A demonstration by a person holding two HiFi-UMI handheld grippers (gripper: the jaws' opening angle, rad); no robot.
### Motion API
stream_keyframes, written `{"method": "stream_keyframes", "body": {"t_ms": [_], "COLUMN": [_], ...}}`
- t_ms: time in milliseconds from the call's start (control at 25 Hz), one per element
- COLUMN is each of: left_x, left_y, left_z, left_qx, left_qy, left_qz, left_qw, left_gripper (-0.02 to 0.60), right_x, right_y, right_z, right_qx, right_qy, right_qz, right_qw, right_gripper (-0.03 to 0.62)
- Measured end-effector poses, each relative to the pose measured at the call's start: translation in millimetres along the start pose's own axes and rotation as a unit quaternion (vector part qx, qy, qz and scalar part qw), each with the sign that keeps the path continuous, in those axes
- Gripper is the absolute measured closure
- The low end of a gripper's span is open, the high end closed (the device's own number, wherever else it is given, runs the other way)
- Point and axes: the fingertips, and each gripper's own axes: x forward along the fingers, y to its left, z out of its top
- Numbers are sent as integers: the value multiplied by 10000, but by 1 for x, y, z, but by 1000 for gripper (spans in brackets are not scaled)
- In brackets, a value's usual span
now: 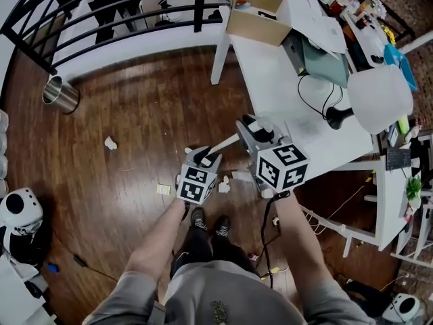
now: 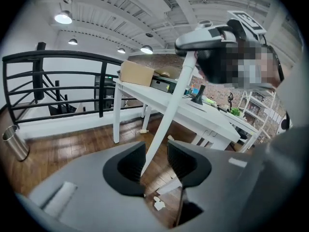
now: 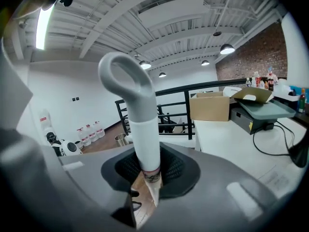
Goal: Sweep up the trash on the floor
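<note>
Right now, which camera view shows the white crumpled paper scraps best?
The head view: it looks down on the white crumpled paper scraps scattered over the wooden floor. The left gripper view shows only a few near its lower edge; the right gripper view shows none.

Dark wood floor [image 1: 135, 134], white desk [image 1: 277, 80] (cluttered), black railing [image 2: 102, 91], brick wall [image 3: 251, 52], pendant ceiling lamps [image 2: 63, 17]

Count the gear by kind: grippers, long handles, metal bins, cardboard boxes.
Grippers: 2 (left gripper, right gripper)
Long handle: 1
Metal bin: 1
Cardboard box: 1
Total: 5
</note>
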Motion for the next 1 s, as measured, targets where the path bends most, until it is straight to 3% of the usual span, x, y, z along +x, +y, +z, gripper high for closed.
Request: {"method": "stream_keyframes", "body": {"t_ms": [240,600,680,760,1000], "left_x": [-17,-49,-55,-61,-75], "left_y": [-38,-102,-122,-138,-171], "left_z": [-12,1,1,4,3], "left_qx": [171,627,744,926,1318], "left_qy": [-72,-292,-313,-379,-335], "left_qz": [-190,-616,-695,-696,-877], "left_qw": [9996,9957,9943,9925,9868], "left_gripper": [339,328,337,461,469], "right_x": [-64,-146,-162,-178,-220], "right_y": [38,88,99,106,109], "right_z": [27,53,55,56,54], "right_qx": [-63,-196,-243,-279,-305], "right_qy": [-264,-626,-677,-737,-897], "right_qz": [199,400,460,479,402], "right_qw": [9994,9970,9964,9957,9947], "right_gripper": [519,520,520,520,520]}}
